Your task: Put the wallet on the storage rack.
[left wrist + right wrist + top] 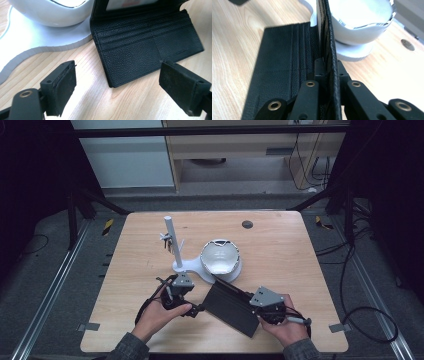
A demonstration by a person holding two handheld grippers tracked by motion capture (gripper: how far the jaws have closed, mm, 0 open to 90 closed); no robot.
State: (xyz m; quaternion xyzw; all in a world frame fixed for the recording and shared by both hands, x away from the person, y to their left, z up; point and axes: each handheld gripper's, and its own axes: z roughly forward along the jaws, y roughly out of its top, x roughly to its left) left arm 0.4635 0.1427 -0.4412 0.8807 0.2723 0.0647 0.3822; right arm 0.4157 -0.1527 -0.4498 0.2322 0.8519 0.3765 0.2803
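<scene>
Dark room, light wooden bench under the overhead camera. A black wallet lies open near the front edge, between the two hands, one half flat on the wood with card slots up, the other half raised on edge. Right hand-held gripper is clenched on that raised flap, pads pressing both faces. Left hand-held gripper is released, jaws spread wide, the wallet's near corner just ahead of them and untouched. Behind the wallet: a white bowl on a white stand with an upright post; the wallet's far edge overlaps the stand's base.
</scene>
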